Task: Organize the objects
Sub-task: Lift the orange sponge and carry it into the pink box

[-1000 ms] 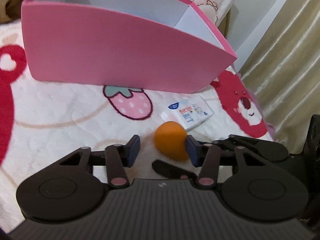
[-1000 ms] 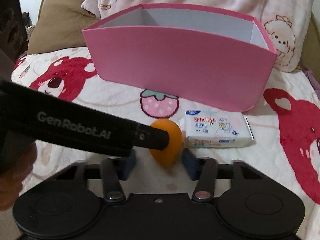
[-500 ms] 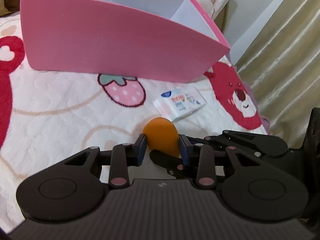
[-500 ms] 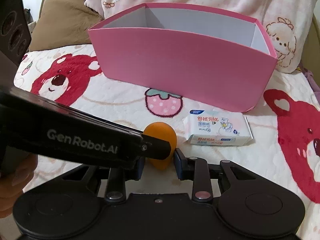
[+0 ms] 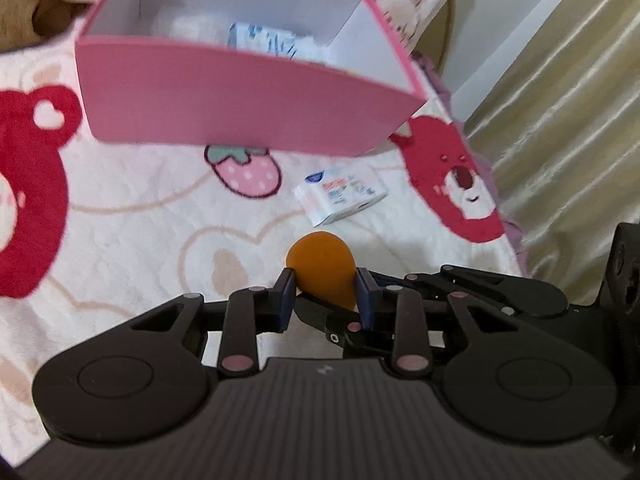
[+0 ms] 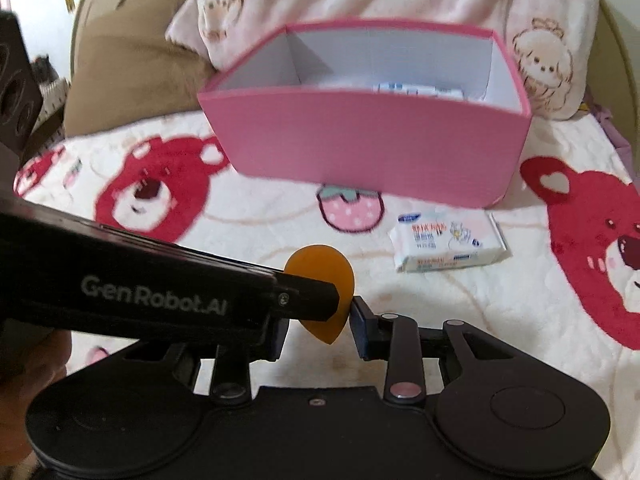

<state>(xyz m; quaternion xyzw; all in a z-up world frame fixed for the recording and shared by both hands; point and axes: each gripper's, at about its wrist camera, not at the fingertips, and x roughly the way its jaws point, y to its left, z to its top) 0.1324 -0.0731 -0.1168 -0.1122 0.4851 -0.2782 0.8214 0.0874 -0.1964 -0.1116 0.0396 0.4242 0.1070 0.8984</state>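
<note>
In the left wrist view the left gripper [image 5: 325, 292] has its two blue pads closing on the sides of an orange teardrop-shaped sponge [image 5: 322, 274], whose rounded end pokes out past the fingertips over the blanket [image 5: 140, 240]. The black fingers of the right gripper [image 5: 348, 320] reach in from the right, just under the sponge. Beyond the sponge a small tissue pack [image 5: 342, 195] lies flat on the blanket, near the pink box [image 5: 240, 100], which stands further back with another blue-and-white pack blurred inside it. In the right wrist view the same sponge [image 6: 322, 280] sits between the pads of the right gripper [image 6: 318, 326], pointed end down; the right pad [image 6: 360, 330] stands beside it with a small gap, the jaws easing apart, while the left pad is hidden behind the left gripper [image 6: 320, 298], a long black arm coming in from the left and touching the sponge. The tissue pack [image 6: 448, 242] lies to the right of the sponge, apart from it and just in front of the pink box [image 6: 372, 144]. A hand [image 6: 24, 360] shows dimly at the lower left edge.
</note>
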